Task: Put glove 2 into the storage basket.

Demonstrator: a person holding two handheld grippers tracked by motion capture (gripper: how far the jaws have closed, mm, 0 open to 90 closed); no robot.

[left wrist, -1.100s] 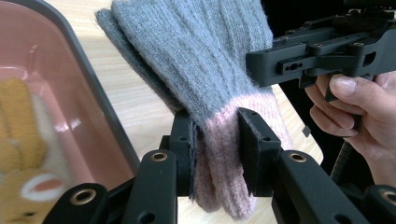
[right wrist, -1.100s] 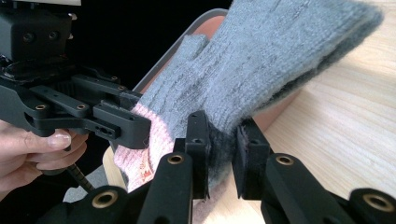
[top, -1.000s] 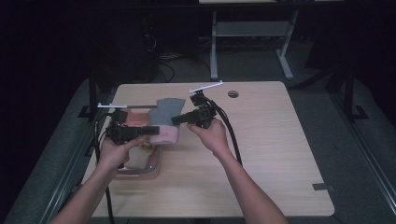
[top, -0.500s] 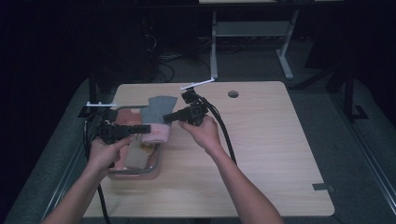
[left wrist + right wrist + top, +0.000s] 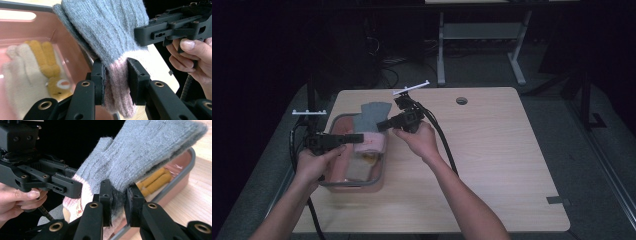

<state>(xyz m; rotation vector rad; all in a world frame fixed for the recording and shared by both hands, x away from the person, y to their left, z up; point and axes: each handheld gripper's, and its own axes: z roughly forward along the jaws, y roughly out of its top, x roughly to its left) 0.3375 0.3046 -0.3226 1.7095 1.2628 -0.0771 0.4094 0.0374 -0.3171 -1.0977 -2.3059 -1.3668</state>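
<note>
Above the pink tray, a grey glove with a pink cuff hangs between both grippers: the left gripper pinches the cuff, the right gripper pinches the grey knit. Inside the tray lies a cream-and-mustard glove.

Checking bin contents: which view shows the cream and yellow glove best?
Left gripper view: the cream and yellow glove lies flat in the pink bin, fingers plain. Right gripper view gives just yellow fingers under the grey and pink glove. High view has a small pale patch.
</note>
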